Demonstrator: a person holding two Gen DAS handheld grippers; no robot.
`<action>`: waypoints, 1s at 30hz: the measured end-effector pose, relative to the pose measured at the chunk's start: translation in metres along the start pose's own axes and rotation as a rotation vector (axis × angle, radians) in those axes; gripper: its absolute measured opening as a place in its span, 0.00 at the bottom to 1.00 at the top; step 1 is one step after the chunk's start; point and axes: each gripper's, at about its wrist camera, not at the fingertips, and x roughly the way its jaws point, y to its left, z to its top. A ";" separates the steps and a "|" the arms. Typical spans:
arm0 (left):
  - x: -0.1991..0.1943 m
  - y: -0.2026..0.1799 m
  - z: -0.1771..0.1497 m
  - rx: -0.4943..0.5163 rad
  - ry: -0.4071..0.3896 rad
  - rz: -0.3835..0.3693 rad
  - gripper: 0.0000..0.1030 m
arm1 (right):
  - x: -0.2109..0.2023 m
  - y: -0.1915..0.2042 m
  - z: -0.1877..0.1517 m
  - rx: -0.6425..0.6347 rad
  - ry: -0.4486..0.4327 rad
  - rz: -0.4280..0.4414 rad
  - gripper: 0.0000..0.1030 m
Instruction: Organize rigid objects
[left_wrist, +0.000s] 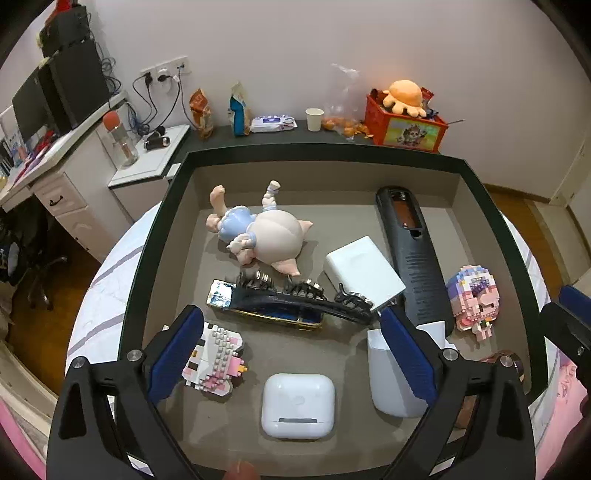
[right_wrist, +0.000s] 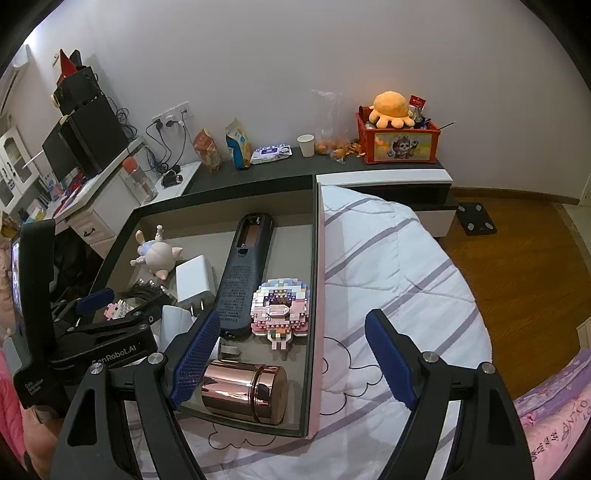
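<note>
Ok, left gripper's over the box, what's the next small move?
Probably lower the open left gripper onto the white rounded earbud case. It lies flat between the fingers, nearest the camera, clear of the white brick-built toy and the white cylinder.

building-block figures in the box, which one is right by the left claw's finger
The white and pink block figure, touching or just behind the left claw's left finger. The other block figure, with a pale blue top, lies by the box's far right wall beside the long black device.

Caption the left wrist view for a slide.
Open left gripper above a tray holding an earbud case, pig figurine and charger.
</note>
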 end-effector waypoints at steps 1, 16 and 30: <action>-0.001 0.000 -0.001 0.003 0.000 0.004 0.99 | 0.000 0.000 0.000 0.000 0.002 -0.001 0.80; -0.105 0.015 -0.039 -0.005 -0.147 -0.010 1.00 | -0.066 0.030 -0.025 -0.022 -0.081 0.010 0.80; -0.207 0.029 -0.120 -0.015 -0.235 0.014 1.00 | -0.143 0.057 -0.090 -0.022 -0.145 0.014 1.00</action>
